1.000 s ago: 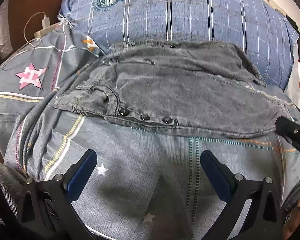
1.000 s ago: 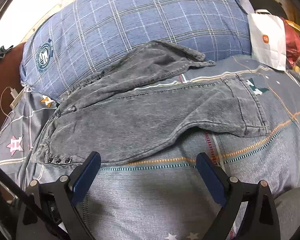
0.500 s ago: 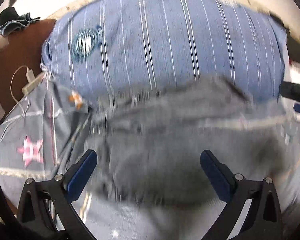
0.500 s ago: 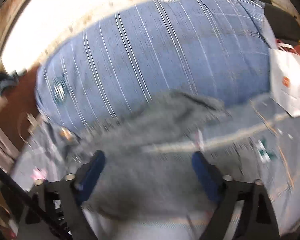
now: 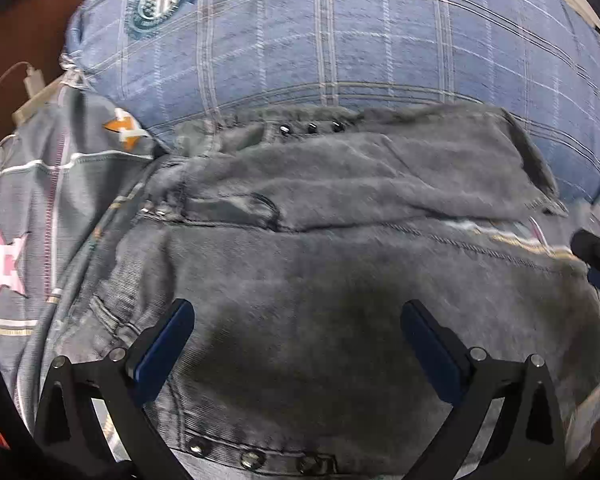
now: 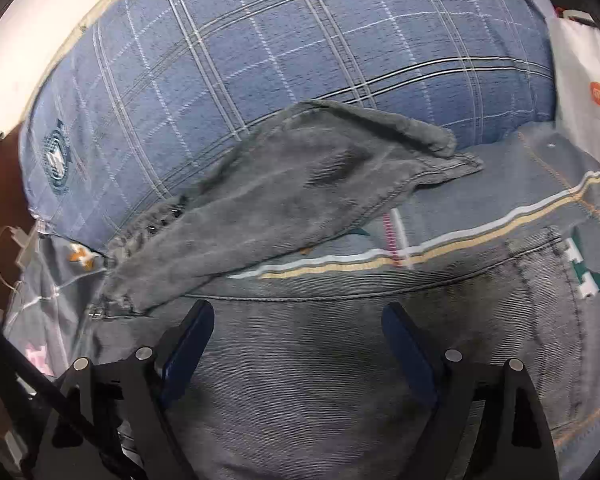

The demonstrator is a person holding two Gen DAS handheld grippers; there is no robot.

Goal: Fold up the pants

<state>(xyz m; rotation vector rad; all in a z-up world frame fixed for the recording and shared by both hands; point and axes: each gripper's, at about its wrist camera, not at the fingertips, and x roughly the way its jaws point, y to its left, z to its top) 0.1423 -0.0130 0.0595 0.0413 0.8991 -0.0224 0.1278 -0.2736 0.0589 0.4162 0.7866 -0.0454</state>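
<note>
Grey denim pants (image 5: 340, 248) lie spread on the bed, waistband with metal buttons (image 5: 252, 458) at the near edge. One leg (image 6: 300, 184) slants up against the pillow; the other leg (image 6: 360, 360) lies flat toward the right. My left gripper (image 5: 296, 332) is open and empty, hovering over the seat area near the waist. My right gripper (image 6: 298, 340) is open and empty above the flat leg. The right gripper's tip shows at the left view's right edge (image 5: 596, 256).
A large blue plaid pillow (image 5: 340, 40) (image 6: 300, 40) sits behind the pants. The bedsheet (image 5: 28, 200) is grey with stars and stripes. A white paper bag (image 6: 584, 92) stands at the right. A charger and cable (image 5: 28, 84) lie at the far left.
Both grippers have moved forward from the bare sheet in front of the pants to directly over them. Both stayed open.
</note>
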